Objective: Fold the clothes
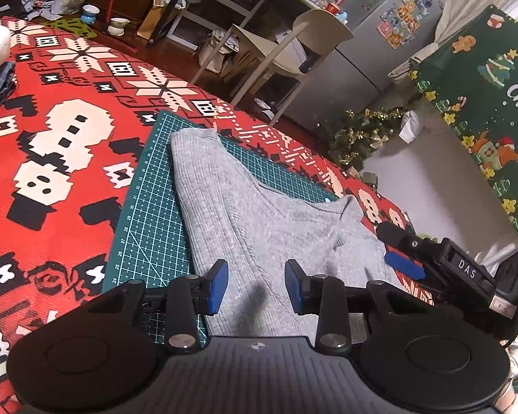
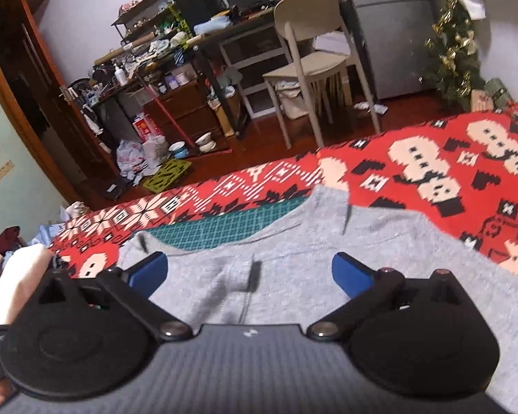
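Grey ribbed garment: lying partly folded across a green cutting mat, one edge spilling over onto the red patterned cover underneath.

Left claw: hovering over the near part of the garment, blue pads standing partly apart, nothing pinched between them.

Right claw: sitting above the grey cloth, jaws spread wide and gripping nothing; it is also showing at the right edge of the left wrist view.

Surroundings: beige chair, grey fridge and small decorated tree standing beyond.
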